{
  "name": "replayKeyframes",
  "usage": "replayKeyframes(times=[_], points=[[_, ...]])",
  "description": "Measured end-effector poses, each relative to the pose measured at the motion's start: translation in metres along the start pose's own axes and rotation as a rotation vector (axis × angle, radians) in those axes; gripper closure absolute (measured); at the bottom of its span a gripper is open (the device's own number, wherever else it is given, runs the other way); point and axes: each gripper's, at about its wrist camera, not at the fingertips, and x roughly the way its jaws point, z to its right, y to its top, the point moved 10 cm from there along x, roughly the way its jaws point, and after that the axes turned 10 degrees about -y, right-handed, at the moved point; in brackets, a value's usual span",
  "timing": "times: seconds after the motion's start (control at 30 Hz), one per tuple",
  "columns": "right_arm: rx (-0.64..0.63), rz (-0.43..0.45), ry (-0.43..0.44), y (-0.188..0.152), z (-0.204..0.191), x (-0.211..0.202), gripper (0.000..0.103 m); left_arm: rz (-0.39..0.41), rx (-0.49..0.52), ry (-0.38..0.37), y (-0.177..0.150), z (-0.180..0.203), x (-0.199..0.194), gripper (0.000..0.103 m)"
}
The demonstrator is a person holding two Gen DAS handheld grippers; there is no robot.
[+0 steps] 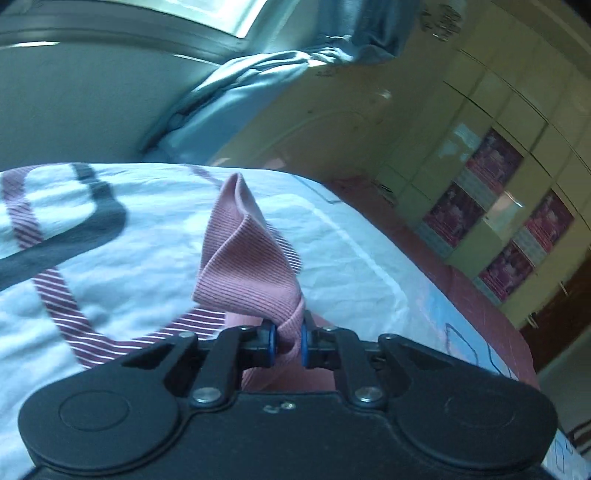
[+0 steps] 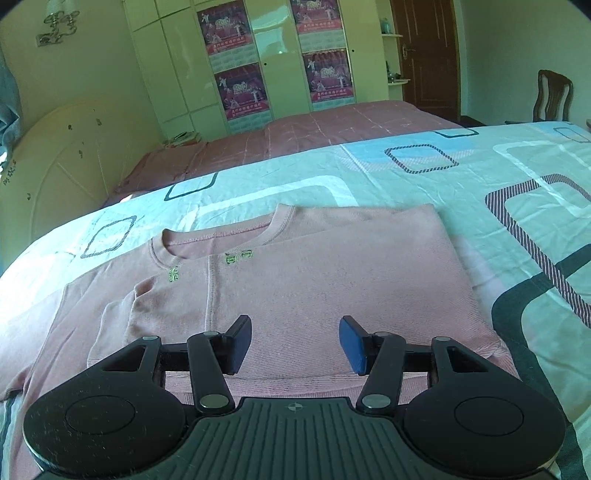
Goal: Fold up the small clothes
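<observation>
Pink shirt [image 2: 295, 288] pinched between left gripper [image 1: 288, 341] fingers, flat beneath spread right gripper [image 2: 295, 343] fingers.

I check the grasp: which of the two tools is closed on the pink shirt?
The left tool: its fingers pinch a ribbed fold of the pink shirt. The right tool is open above it.

Pink ribbed shirt [image 2: 295, 280], small green embroidery below its collar, centre of the right wrist frame; in the left wrist frame a pink fold [image 1: 247, 266] of it at centre. Bedsheet [image 2: 480, 177]: pale blue-white with dark and maroon-striped rounded squares. Upper frame: pale green wardrobe [image 2: 280, 55] bearing magenta posters [image 2: 227, 31]; brown door [image 2: 424, 55] upper right.
</observation>
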Motion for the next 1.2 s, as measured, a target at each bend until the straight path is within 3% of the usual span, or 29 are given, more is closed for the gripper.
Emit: replayKeyframes(times=[0.17,0.37,0.57,0.63,0.7,0.73,0.8,0.93,1.1,1.2], points=[[0.025,0.012,0.001,0.001,0.017,-0.008,0.050,-0.104,0.206,-0.176,-0.051,0.128,0.022,0.092],[0.067,0.031,-0.005,0.003,0.044,-0.021,0.050,-0.264,0.430,-0.315,-0.151,0.267,0.040,0.092],[0.136,0.025,-0.016,0.003,0.079,-0.033,0.050,-0.458,0.632,-0.348,-0.266,0.333,0.065,0.091],[0.164,0.016,-0.003,0.003,0.088,-0.037,0.049,-0.537,0.673,-0.384,-0.299,0.342,0.067,0.071],[0.189,0.004,0.025,0.003,0.091,-0.040,0.049,-0.515,0.724,-0.422,-0.313,0.350,0.057,0.033],[0.198,0.000,0.038,0.003,0.092,-0.040,0.049,-0.503,0.734,-0.438,-0.316,0.352,0.049,0.028],[0.216,-0.016,0.082,0.002,0.085,-0.038,0.049,-0.472,0.724,-0.444,-0.308,0.349,0.038,0.029],[0.250,-0.076,0.242,-0.003,0.043,-0.026,0.049,-0.394,0.662,-0.384,-0.267,0.311,0.015,0.032],[0.251,-0.166,0.384,-0.014,-0.022,0.000,0.050,-0.332,0.637,-0.221,-0.213,0.231,-0.012,0.045],[0.270,-0.227,0.440,-0.021,-0.053,0.018,0.050,-0.317,0.590,-0.111,-0.189,0.185,-0.024,0.046]])
